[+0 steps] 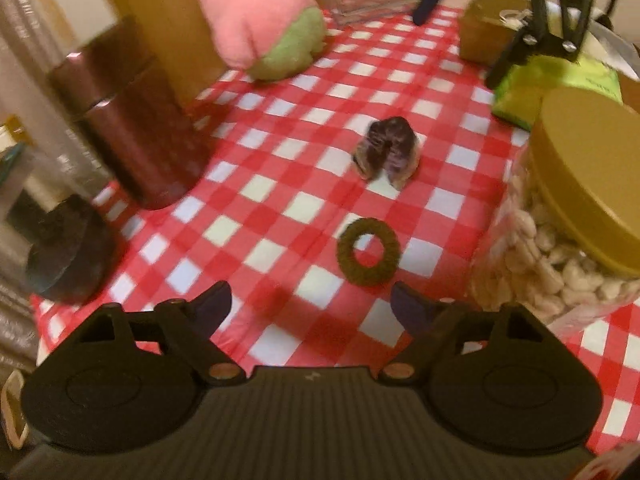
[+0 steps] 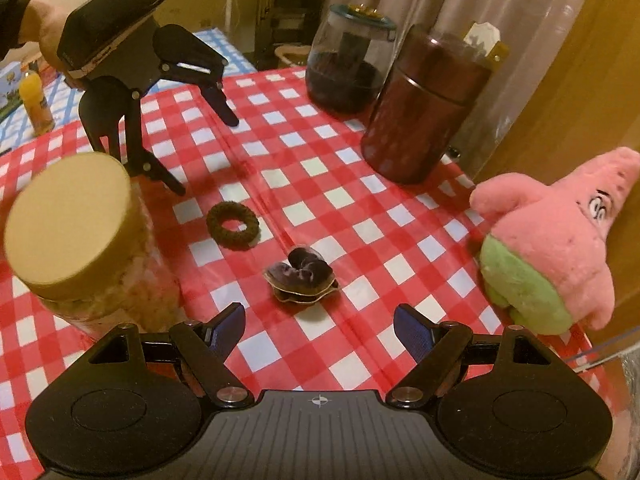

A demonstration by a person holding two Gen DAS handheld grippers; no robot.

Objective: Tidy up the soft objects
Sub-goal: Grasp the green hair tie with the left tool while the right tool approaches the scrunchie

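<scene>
On the red-and-white checked cloth (image 1: 280,184) lie a brown ring-shaped hair tie (image 1: 368,255) (image 2: 233,224) and a crumpled dark purple scrunchie (image 1: 386,153) (image 2: 302,276). A pink and green plush star (image 1: 260,20) (image 2: 560,248) leans at the cloth's edge against a wooden panel. My left gripper (image 1: 312,300) (image 2: 206,156) hangs open just short of the hair tie, with nothing between its fingers. My right gripper (image 2: 319,316) is open too, its tips just short of the scrunchie and empty. A hand (image 2: 44,40) holds the left gripper.
A clear jar with a gold lid (image 1: 560,208) (image 2: 80,232), full of pale pieces, stands close beside the hair tie. A dark red canister (image 1: 136,120) (image 2: 424,108) and a dark glass jar (image 2: 348,68) stand opposite. A gold box (image 1: 488,28) and a green packet (image 1: 552,84) sit farther back.
</scene>
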